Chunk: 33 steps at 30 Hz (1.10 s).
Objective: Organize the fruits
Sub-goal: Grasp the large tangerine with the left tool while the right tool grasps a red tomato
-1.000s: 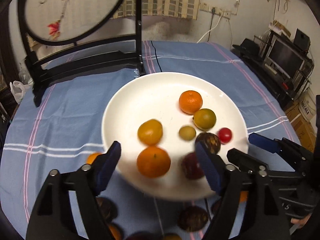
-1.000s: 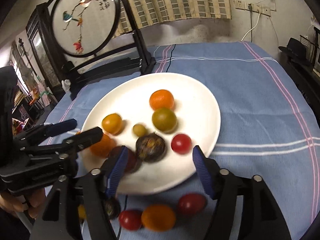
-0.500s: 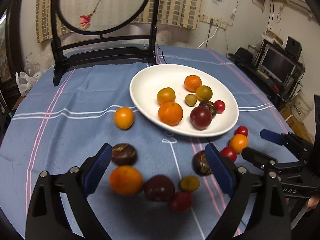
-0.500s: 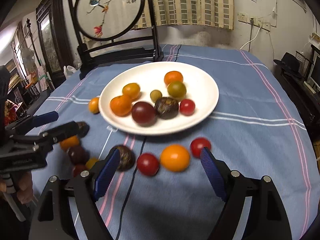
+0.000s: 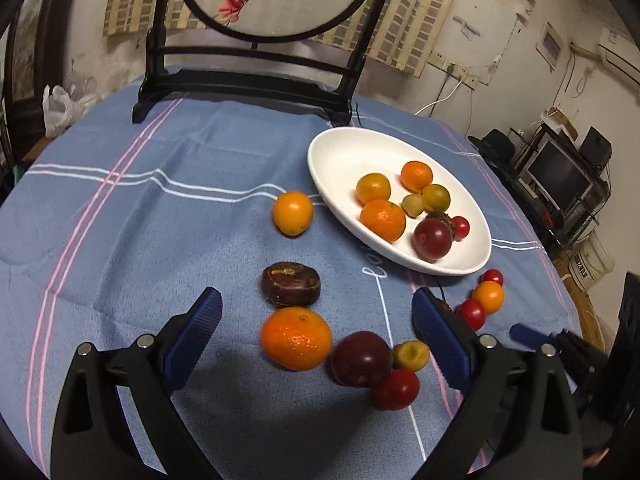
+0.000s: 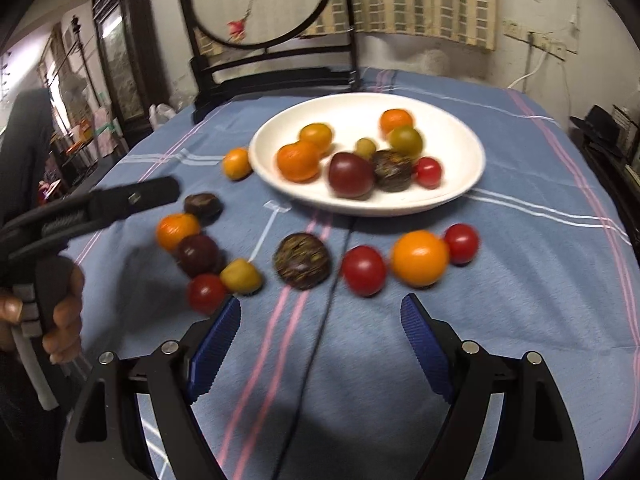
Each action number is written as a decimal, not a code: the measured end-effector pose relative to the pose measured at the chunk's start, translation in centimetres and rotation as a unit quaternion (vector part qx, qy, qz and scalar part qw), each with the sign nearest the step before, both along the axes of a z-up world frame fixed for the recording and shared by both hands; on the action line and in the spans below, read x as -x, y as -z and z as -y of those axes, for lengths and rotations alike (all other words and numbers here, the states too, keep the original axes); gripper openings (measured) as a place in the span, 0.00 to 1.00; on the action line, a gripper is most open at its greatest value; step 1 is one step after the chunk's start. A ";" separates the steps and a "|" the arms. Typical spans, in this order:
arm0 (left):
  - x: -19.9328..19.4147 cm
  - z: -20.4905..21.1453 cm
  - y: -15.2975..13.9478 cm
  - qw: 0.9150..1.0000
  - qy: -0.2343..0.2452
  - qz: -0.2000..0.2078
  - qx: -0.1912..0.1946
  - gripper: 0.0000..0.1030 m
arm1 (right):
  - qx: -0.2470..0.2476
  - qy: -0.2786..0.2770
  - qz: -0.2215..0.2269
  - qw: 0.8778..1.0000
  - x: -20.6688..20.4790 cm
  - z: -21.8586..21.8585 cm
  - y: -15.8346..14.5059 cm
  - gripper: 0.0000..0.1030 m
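Observation:
A white plate [image 5: 344, 152] [image 6: 352, 112] holds several fruits: mandarins, a dark plum, a brown fruit and a cherry tomato. More fruit lies loose on the blue cloth. My left gripper [image 5: 316, 298] hovers over a mandarin [image 5: 296, 338] and a brown fruit [image 5: 291, 284]; its jaws are opening and touch nothing. A plum [image 5: 361, 358] and a red tomato [image 5: 396, 389] lie by its right finger. My right gripper [image 6: 320, 304] is open and empty, just short of a mottled dark fruit [image 6: 302, 261], a red tomato [image 6: 363, 270] and an orange fruit [image 6: 419, 258].
A black wooden stand [image 5: 248, 80] with a round embroidered screen occupies the table's far side. A thin black cable [image 6: 320, 340] runs across the cloth under the right gripper. A hand [image 6: 60, 304] grips the left gripper's handle. A monitor [image 5: 560, 176] stands beyond the table's right edge.
Both grippers have pulled back from over the plate toward the near side of the table, and their jaws have widened. The loose fruit on the cloth now lies ahead of them.

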<state>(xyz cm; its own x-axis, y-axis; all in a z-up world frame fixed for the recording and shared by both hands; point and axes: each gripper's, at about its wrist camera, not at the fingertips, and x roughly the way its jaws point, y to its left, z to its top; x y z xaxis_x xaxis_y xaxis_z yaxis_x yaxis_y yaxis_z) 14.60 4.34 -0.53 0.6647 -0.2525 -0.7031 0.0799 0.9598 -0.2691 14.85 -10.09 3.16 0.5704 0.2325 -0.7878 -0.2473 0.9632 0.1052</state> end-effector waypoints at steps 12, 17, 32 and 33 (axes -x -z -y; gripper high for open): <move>-0.4 -0.5 0.7 0.999 -0.028 -0.020 -0.021 0.91 | 0.029 -0.083 -0.036 0.995 0.4 -6.4 1.6 0.57; -0.6 -1.4 0.8 0.998 -0.049 -0.024 -0.015 0.91 | 0.049 -0.091 -0.043 0.994 -0.5 -8.9 2.4 0.51; -0.8 -1.4 1.2 0.998 -0.047 -0.032 -0.023 0.91 | 0.009 -0.064 -0.038 0.997 -0.8 -5.8 1.5 0.30; -0.8 -1.3 1.2 0.998 -0.045 -0.033 -0.024 0.91 | 0.002 -0.057 -0.035 0.998 -0.8 -4.8 1.4 0.30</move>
